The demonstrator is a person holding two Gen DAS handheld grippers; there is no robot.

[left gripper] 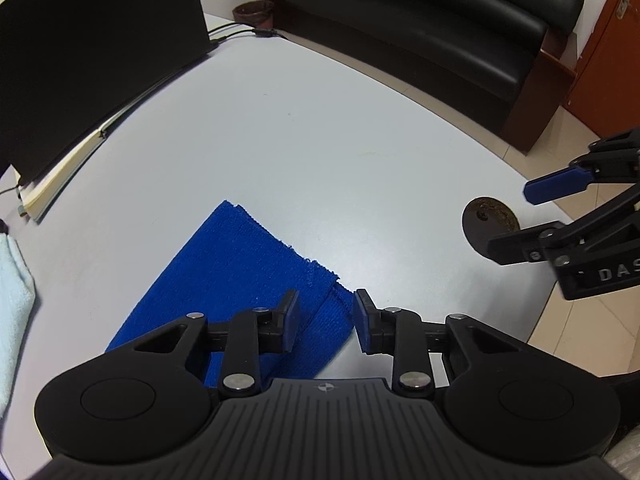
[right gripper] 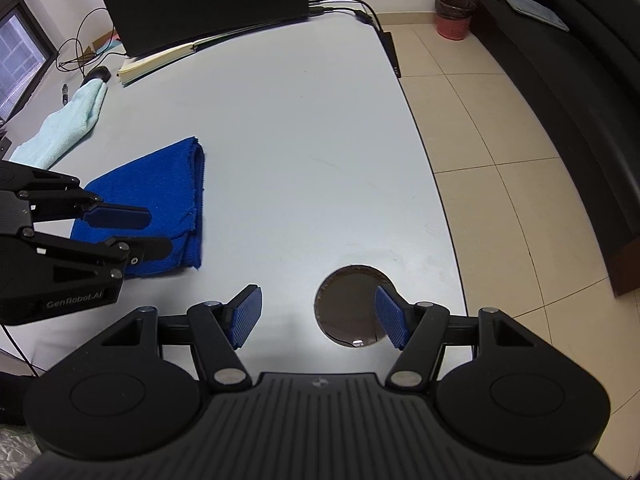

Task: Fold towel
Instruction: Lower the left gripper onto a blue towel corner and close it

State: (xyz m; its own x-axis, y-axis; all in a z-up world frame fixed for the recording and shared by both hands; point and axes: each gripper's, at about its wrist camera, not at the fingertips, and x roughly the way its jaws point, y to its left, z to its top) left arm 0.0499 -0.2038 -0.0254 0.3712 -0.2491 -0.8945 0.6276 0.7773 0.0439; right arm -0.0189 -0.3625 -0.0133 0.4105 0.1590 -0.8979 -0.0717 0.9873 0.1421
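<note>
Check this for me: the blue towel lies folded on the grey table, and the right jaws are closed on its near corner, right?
Not quite. The blue towel does lie folded on the grey table, but the right gripper is open and off the towel, near the round hole. The right wrist view shows it.
</note>
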